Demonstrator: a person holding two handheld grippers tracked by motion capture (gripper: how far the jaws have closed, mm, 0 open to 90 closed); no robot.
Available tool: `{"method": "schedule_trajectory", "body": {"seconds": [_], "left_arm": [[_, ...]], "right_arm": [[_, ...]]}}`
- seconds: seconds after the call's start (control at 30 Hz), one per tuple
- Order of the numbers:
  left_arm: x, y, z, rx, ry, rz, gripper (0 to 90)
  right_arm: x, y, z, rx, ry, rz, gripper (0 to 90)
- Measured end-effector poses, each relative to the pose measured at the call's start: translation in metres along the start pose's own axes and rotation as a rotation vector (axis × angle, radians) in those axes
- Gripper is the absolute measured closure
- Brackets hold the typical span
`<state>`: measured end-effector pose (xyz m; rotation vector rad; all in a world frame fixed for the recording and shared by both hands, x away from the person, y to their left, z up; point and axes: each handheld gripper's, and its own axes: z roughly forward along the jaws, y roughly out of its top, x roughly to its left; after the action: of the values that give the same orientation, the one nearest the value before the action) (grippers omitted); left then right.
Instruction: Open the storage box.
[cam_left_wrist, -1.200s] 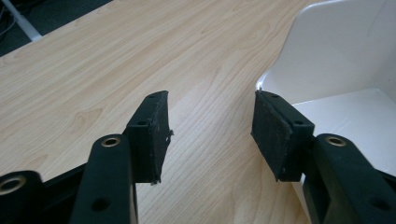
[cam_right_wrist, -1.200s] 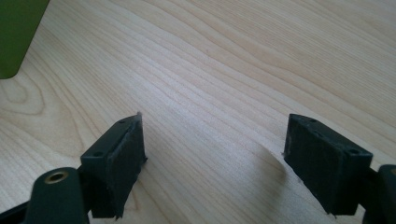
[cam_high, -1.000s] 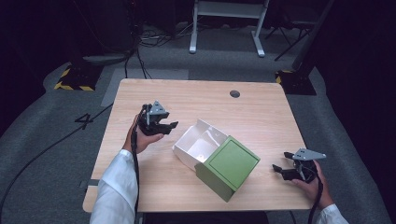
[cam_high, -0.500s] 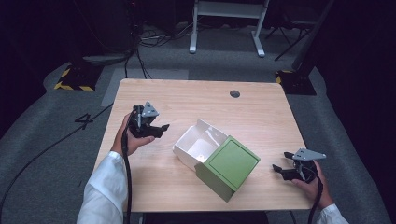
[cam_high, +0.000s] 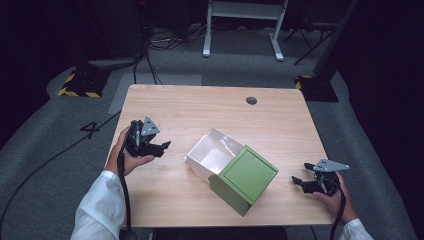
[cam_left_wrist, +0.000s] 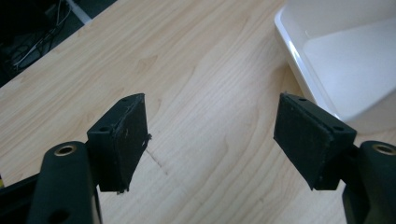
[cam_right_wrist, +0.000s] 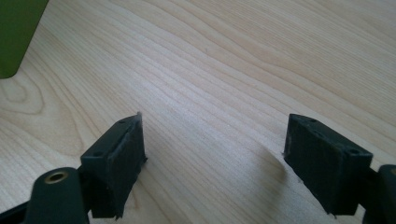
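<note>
Two open grippers are flanking a white box and its green lid on a wooden table.

At the left, the left gripper (cam_high: 159, 148) is sitting in the person's left hand (cam_high: 125, 159) above the wooden table (cam_high: 200, 110), its jaws standing wide apart with nothing between them and pointing toward the white box (cam_high: 212, 155); in the left gripper view the box's rim is showing just beyond the right jaw, apart from it. The white box is lying open near the table's middle, and the green lid (cam_high: 245, 179) is leaning against its near right side, touching it. Farther right, well apart from the lid, the right gripper (cam_high: 300, 181) is resting low over the table near its right edge, its jaws also spread wide and holding nothing, aimed toward the lid.
</note>
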<state>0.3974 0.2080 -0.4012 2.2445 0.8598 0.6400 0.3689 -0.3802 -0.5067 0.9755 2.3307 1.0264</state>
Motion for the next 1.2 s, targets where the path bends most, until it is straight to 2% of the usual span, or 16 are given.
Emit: {"method": "schedule_trajectory", "body": {"seconds": [0.2,0.3,0.37,0.47,0.53,0.7,0.9,1.07,1.2], "left_arm": [[-0.015,-0.018,-0.005,0.04,0.024,0.035,22.1],[-0.018,-0.028,-0.003,0.049,0.025,0.009,18.7],[-0.02,-0.037,0.0,0.048,0.003,-0.016,17.6],[-0.025,-0.049,0.005,0.073,-0.005,0.0,17.1],[-0.027,-0.057,0.006,0.072,-0.016,-0.007,17.1],[-0.033,-0.073,0.008,0.082,-0.013,-0.009,17.4],[-0.035,-0.092,0.005,0.081,-0.017,-0.061,17.7],[-0.037,-0.107,0.002,0.073,-0.033,-0.132,18.3],[-0.036,-0.116,0.0,0.075,-0.026,-0.16,18.6]], "right_arm": [[0.0,0.0,0.0,0.0,-0.001,0.0,20.4],[0.0,0.0,0.0,0.001,0.002,0.002,20.4],[0.0,0.0,0.0,0.0,0.001,0.002,20.5],[0.0,0.0,0.0,-0.001,0.001,0.001,20.6],[0.0,0.0,0.0,0.0,0.001,0.002,20.6],[0.0,0.0,0.0,0.0,0.0,0.0,20.7],[0.0,0.0,0.0,-0.001,0.001,0.0,20.8],[0.0,0.0,0.0,-0.001,0.001,0.0,20.8],[0.0,0.0,0.0,-0.001,0.001,-0.001,21.0]]}}
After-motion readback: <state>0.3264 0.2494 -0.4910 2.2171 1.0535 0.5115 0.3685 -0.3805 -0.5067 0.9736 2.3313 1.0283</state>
